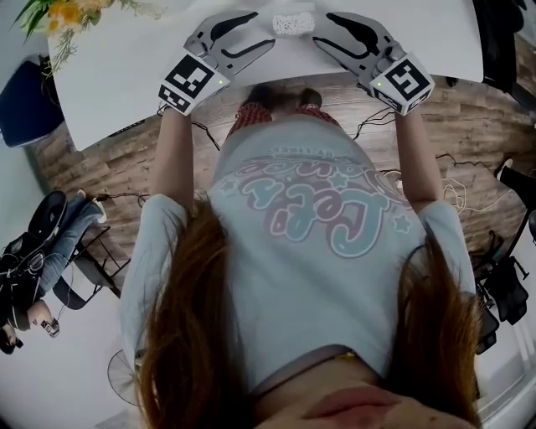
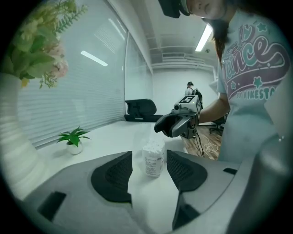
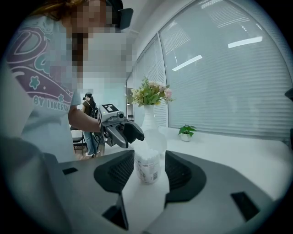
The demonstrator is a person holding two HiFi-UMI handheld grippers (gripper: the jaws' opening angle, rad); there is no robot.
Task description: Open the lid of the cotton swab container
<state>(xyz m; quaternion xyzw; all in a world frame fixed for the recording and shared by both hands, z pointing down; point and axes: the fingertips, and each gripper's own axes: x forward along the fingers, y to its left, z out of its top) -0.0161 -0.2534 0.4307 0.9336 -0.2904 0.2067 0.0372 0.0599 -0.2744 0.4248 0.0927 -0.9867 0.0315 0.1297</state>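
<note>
The white bench (image 1: 117, 84) carries everything close to its near edge. There the left tool (image 1: 261, 32) and right tool (image 1: 322, 32) face each other, jaws apart and empty. The cotton swab container (image 1: 294, 23) stands upright between them, untouched. One tool should clamp the body low. The other should take the lid (image 3: 147, 154) squarely; it looks still on, though the view is faint.

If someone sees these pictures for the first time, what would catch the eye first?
A small cotton swab container stands on the white table, the left gripper and right gripper facing it from either side, both open. A vase of flowers stands at the table's left end.
</note>
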